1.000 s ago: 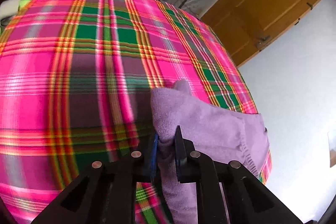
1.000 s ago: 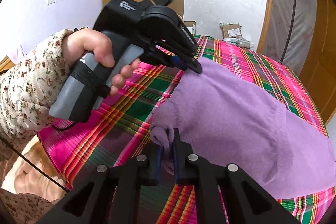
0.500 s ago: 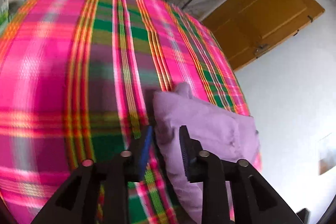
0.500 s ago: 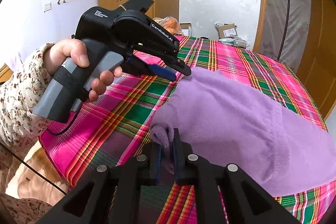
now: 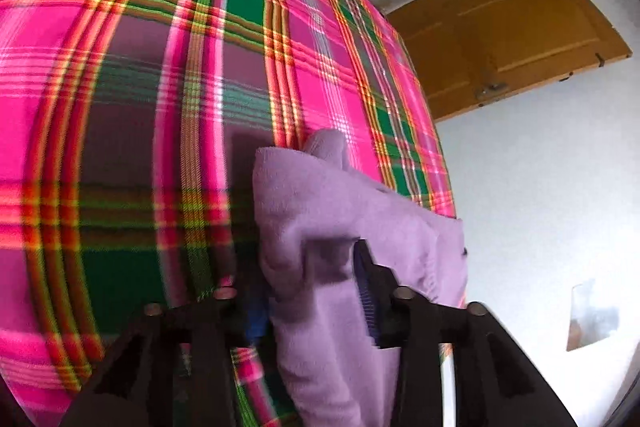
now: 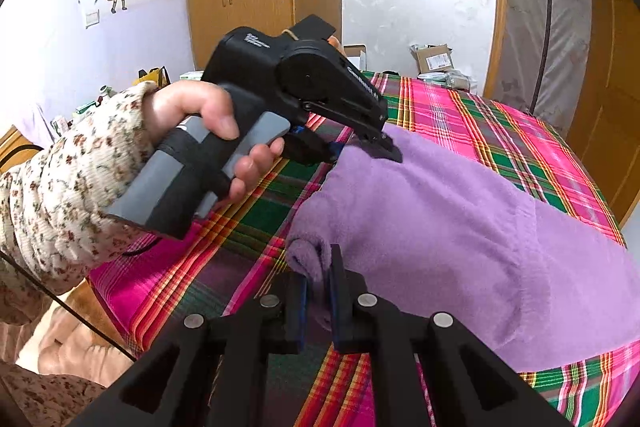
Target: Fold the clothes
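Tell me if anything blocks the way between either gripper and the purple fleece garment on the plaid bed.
Nothing visible does. The right gripper is pinching a bunched corner of the purple fleece garment. The left gripper has its fingers open around another fold of it, with only the pink and green plaid bedspread beyond.

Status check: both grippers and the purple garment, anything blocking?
Left gripper open, straddling a garment corner. Right gripper shut on purple garment edge. Garment flat on plaid bedcover. Nothing in the way.
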